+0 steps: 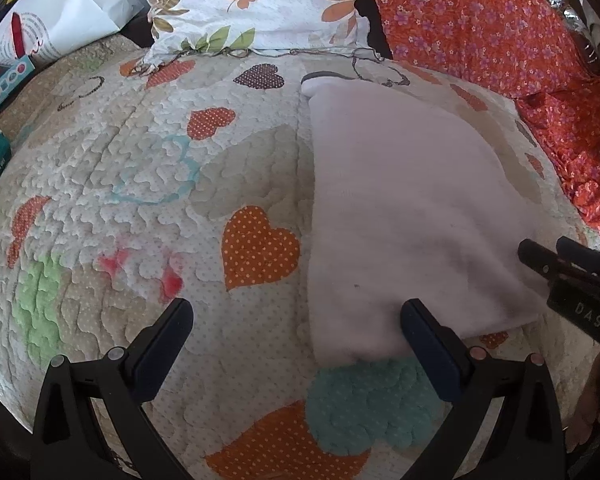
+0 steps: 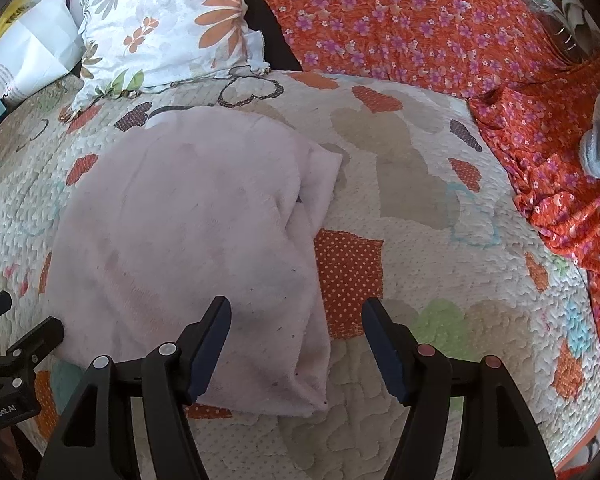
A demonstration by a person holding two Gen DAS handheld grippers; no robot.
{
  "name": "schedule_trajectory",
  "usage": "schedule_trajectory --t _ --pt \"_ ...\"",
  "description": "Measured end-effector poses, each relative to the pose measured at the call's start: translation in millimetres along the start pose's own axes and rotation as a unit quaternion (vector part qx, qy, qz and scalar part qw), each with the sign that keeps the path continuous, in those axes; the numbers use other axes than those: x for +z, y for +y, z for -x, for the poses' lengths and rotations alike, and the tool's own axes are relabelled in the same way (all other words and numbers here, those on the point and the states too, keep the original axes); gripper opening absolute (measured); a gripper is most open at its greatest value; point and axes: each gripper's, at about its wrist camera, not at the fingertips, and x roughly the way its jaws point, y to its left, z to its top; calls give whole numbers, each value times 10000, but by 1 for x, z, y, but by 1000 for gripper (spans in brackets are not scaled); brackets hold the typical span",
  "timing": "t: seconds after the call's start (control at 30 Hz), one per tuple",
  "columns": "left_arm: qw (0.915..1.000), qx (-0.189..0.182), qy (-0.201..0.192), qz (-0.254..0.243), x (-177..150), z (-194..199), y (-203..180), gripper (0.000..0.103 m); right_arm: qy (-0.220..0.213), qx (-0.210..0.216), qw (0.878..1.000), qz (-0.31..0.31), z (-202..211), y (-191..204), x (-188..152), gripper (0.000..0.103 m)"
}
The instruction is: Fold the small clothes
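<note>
Left claw (image 1: 296, 330) agape, right claw (image 2: 296, 330) agape, pink garment (image 2: 188, 240) on quilt (image 2: 420, 216)

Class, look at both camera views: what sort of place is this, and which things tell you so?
Most likely a bedroom, on a bed. A quilted heart-patterned bedspread covers the surface, a floral pillow lies at its far end, and a pale pink garment rests on it.

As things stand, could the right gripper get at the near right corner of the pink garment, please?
Probably yes: the right gripper is open, the pink garment corner lies flat on the quilt between its fingers, nothing covering it.
</note>
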Motion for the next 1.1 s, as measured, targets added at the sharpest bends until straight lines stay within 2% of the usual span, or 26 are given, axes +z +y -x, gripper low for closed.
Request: schedule_trajectory --t 0.7,1.1 --pt "9996 -140 201 166 -1 -7 5 103 29 30 10000 89 -3 7 -4 74" --pt "9999 -2 133 32 -1 -5 1 103 30 50 9999 149 -3 8 -5 75"
